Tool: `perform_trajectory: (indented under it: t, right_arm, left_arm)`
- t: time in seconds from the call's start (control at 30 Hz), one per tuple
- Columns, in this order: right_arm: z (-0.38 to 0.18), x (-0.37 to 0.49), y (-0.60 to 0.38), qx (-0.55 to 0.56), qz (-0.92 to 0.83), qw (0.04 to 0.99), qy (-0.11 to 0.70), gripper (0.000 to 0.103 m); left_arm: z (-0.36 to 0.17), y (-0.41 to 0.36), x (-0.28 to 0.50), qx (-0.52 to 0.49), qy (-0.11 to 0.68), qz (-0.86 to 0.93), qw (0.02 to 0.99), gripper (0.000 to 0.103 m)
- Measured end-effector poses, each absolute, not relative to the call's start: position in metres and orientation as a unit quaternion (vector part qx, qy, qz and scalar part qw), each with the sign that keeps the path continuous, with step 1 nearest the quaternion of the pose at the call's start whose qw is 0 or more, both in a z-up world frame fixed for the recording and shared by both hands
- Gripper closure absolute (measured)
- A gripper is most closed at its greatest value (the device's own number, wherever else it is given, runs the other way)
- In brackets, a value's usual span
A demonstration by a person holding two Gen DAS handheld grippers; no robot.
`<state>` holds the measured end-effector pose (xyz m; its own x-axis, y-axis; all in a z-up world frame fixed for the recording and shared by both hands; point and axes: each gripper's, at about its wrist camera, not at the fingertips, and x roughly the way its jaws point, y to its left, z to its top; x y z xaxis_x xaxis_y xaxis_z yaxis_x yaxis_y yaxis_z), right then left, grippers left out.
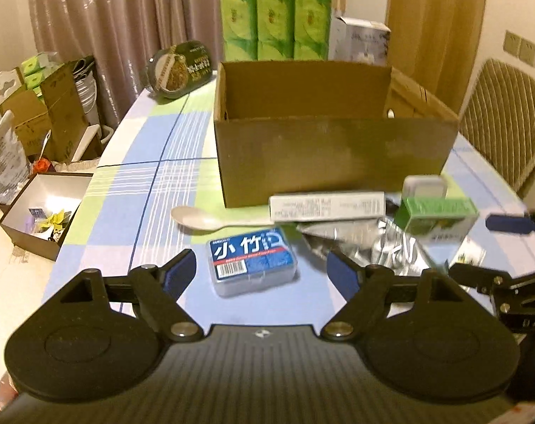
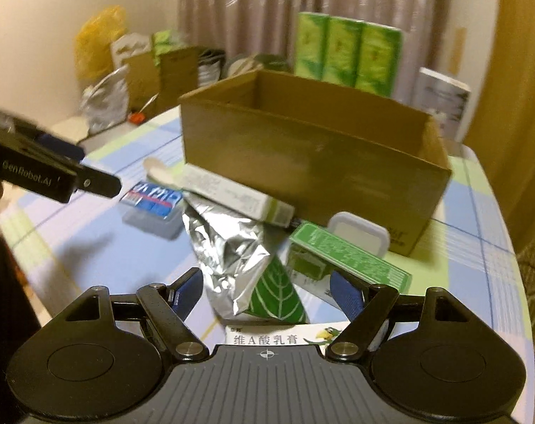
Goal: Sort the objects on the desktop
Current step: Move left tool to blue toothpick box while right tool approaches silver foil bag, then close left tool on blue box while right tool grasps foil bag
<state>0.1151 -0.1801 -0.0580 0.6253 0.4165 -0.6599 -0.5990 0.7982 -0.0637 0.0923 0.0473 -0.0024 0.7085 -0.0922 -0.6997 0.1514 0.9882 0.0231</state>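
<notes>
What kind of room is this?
Probably a dining room at home: a table with a blue, green and white checked tablecloth, a padded quilted chair beside it, long beige curtains behind, and green packs of tissue paper.

Cardboard box (image 1: 334,155) interior mostly hidden; leaf-printed packet (image 2: 274,298) under foil.

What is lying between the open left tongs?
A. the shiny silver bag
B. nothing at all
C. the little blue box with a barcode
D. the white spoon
C: in the left wrist view the little blue box lies on the tablecloth between the open left tongs, while the white spoon and the silver bag lie farther off.
</notes>
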Motion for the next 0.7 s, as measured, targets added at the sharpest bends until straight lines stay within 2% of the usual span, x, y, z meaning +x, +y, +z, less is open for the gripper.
perform_trajectory:
  t: [0.3, 0.5, 0.7]
  right_arm:
    - [-0.08, 0.13, -0.161, -0.22, 0.322, 0.858, 0.334, 0.027]
    - [-0.096, 0.146, -0.141, -0.267, 0.339, 0.834, 0.344, 0.027]
    - [-0.109, 0.157, -0.121, -0.328, 0.355, 0.804, 0.345, 0.027]
  left_arm:
    - [-0.011, 0.047, 0.113, 0.177, 0.379, -0.156, 0.895, 0.024]
    - [-0.035, 0.043, 0.127, 0.269, 0.375, -0.24, 0.854, 0.024]
    - [-0.059, 0.045, 0.145, 0.315, 0.376, -0.274, 0.827, 0.024]
